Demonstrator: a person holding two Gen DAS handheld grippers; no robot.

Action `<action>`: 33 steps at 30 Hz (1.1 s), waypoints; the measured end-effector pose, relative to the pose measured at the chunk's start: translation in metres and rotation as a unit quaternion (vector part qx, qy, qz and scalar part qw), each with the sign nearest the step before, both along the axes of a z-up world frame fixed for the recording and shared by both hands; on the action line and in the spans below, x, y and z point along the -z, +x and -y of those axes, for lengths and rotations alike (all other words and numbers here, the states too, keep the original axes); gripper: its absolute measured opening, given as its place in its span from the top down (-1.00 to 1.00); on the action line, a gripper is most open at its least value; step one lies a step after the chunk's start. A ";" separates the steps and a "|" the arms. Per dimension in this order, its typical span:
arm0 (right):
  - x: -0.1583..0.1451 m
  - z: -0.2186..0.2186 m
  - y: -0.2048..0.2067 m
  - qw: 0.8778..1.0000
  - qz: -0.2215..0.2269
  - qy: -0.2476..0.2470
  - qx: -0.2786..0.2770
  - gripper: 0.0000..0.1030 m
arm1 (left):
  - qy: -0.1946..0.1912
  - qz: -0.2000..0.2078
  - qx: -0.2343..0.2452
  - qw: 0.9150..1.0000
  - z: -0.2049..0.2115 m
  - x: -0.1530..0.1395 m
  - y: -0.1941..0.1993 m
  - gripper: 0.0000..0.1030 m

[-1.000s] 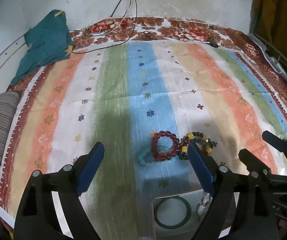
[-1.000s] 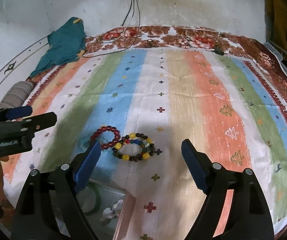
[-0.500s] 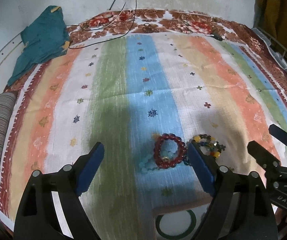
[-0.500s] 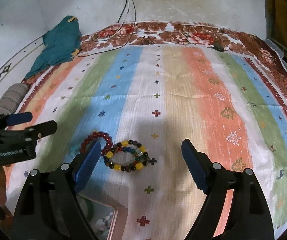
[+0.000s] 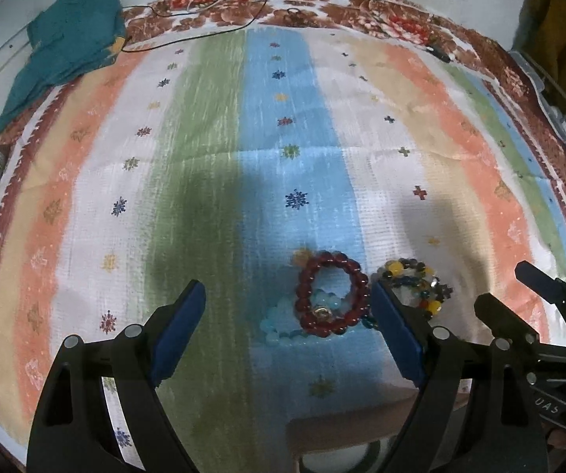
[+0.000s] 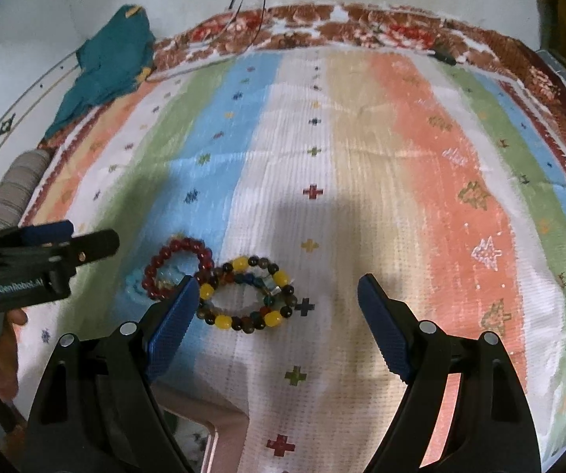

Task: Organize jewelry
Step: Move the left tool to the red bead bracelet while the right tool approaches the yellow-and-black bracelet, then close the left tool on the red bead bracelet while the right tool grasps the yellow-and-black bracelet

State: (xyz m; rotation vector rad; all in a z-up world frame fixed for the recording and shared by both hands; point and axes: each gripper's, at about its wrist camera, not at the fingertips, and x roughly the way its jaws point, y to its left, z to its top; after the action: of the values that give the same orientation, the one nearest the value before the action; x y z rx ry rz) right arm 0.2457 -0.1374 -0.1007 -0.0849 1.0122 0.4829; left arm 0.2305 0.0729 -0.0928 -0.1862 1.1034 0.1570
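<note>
Left wrist, box point(image 5: 346, 414), contents perhaps a bangle

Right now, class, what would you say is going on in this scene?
A person holds a gripper in each hand above a striped bedspread. Three bead bracelets lie bunched together: a dark red one over a pale blue one, and a multicoloured one beside them. The left gripper and right gripper are both open and empty. Nothing is picked up yet.
</note>
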 end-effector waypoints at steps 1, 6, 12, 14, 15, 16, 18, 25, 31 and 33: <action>0.004 -0.002 0.002 1.000 -0.006 -0.003 -0.003 -0.60 | 0.001 -0.004 0.000 1.000 0.000 0.002 0.001 -0.63; 0.013 -0.007 0.008 1.000 -0.023 -0.008 -0.009 -0.60 | 0.004 -0.030 0.005 1.000 -0.002 0.017 0.008 -0.62; 0.022 -0.012 0.017 0.999 -0.038 -0.018 -0.013 -0.60 | 0.000 -0.045 0.014 0.999 -0.002 0.027 0.015 -0.60; 0.026 -0.013 0.020 0.999 -0.046 -0.020 -0.015 -0.60 | -0.004 -0.050 0.016 0.999 -0.003 0.030 0.018 -0.59; 0.028 -0.013 0.021 0.998 -0.050 -0.021 -0.016 -0.60 | -0.006 -0.053 0.017 0.998 -0.003 0.032 0.020 -0.55; 0.030 -0.014 0.023 0.998 -0.054 -0.022 -0.016 -0.60 | -0.007 -0.056 0.019 0.998 -0.002 0.033 0.021 -0.49; 0.033 -0.015 0.024 0.998 -0.057 -0.024 -0.019 -0.56 | -0.009 -0.064 0.022 0.998 -0.002 0.039 0.026 -0.41; 0.040 -0.023 0.030 0.997 -0.068 -0.033 -0.027 -0.32 | -0.009 -0.087 0.031 0.996 0.002 0.052 0.034 -0.05; 0.047 -0.027 0.032 0.995 -0.080 -0.038 -0.034 0.07 | -0.010 -0.096 0.045 0.994 0.006 0.058 0.040 0.14; 0.048 -0.028 0.033 0.995 -0.081 -0.039 -0.036 0.14 | -0.008 -0.098 0.050 0.994 0.008 0.061 0.042 0.15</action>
State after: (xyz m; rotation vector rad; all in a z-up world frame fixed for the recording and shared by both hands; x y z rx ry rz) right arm 0.2787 -0.1093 -0.1488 -0.1533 1.1899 0.5221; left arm 0.2724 0.0645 -0.1536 -0.1313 1.3080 0.0786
